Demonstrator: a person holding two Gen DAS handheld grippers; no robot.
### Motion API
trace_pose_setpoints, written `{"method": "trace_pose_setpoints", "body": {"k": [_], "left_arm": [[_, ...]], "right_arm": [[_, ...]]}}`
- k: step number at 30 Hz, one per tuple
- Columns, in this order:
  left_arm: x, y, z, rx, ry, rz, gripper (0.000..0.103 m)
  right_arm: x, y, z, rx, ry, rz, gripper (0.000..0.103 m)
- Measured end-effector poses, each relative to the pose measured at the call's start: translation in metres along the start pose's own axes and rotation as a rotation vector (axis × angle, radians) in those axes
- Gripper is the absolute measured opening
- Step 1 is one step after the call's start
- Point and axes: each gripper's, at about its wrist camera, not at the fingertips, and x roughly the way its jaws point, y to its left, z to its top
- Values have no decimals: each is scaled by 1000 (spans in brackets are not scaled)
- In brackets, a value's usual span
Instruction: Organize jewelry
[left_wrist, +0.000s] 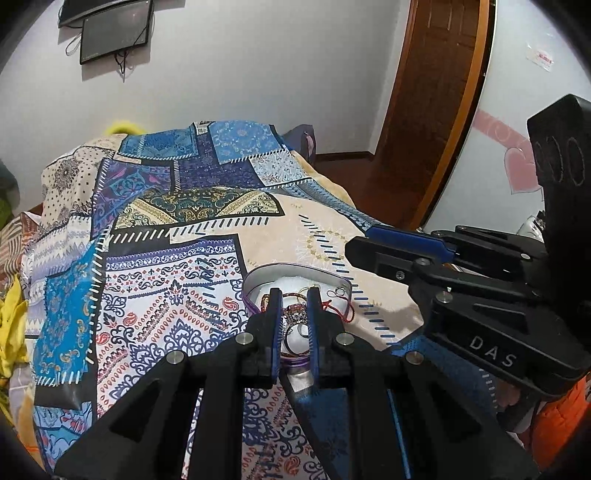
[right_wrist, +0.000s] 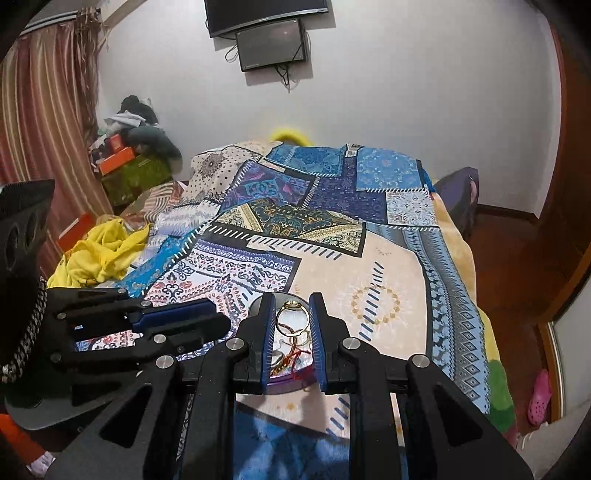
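A round grey tray with a purple rim (left_wrist: 295, 271) lies on the patterned bedspread and holds a tangle of jewelry: a red cord bracelet (left_wrist: 338, 306), chains and rings. My left gripper (left_wrist: 293, 297) hovers over the tray, jaws narrowly apart around a silver ornate piece (left_wrist: 295, 317); I cannot tell whether they press it. My right gripper (right_wrist: 292, 304) is shut on a gold ring (right_wrist: 291, 318), held just above the tray (right_wrist: 280, 380). Each gripper shows in the other's view, the right one (left_wrist: 373, 243) beside the tray, the left one (right_wrist: 207, 314) at its left.
The patchwork bedspread (right_wrist: 332, 236) covers the bed. A yellow cloth (right_wrist: 103, 251) lies at its left edge, with boxes and clothes (right_wrist: 129, 158) piled in the corner. A wooden door (left_wrist: 432, 92) stands at right, and screens (right_wrist: 269, 37) hang on the wall.
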Motion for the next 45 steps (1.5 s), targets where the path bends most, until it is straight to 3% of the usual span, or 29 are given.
{"method": "trace_pose_setpoints", "body": {"k": [14,24,34,39,45], "left_arm": [[16,1,-5,5,30,-21,11],[-24,-2,4,-7,-26,-12,12],[-132,-22,20,14,-234,61,20],[-194,-40,16,33,-386,107,38],[-255,-57,4,41,-541,155,51]], "right_arm": [[12,-5,-3,16,60,15,17],[-27,-1,10,16,-7,10,19],[-120,25,21,3,-200,-31,19],[-177,44,21,-3,-344,-60,19],[-230,72,12,-34,-510,-126,21]]}}
